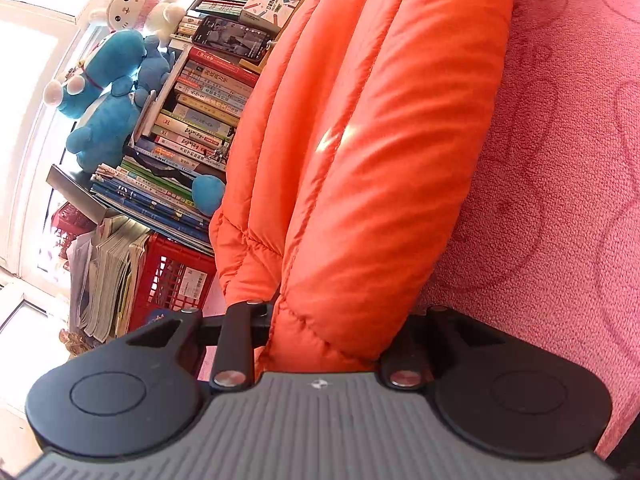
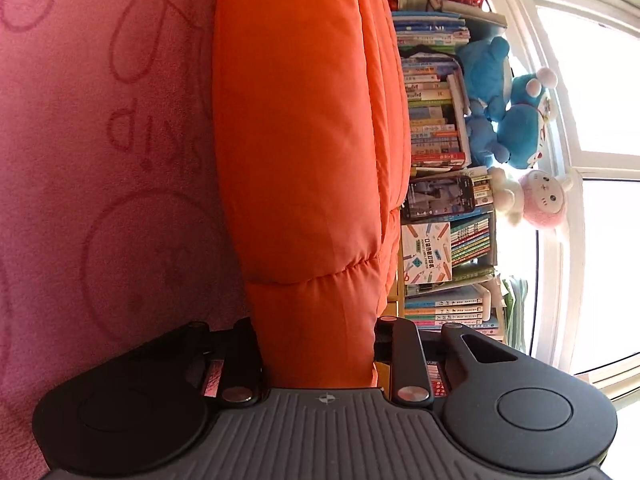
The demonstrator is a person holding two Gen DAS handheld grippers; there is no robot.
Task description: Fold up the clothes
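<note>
Both my left tongs and right tongs clamp the orange puffer jacket; I'd keep both edges level above the pink blanket while folding.

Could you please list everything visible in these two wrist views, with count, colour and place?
Puffy jacket: one, orange, on the blanket, clamped at both ends.
Blanket: one, pink, under the jacket.
Books: many, mixed colours, stacked beyond the jacket.
Phone: one, black, propped against the books.
Plush toys: several, blue, pink and white, by the window.
Crate: one, red, below the books.
Left gripper: one, black, shut on the jacket.
Right gripper: one, black, shut on the jacket.
</note>
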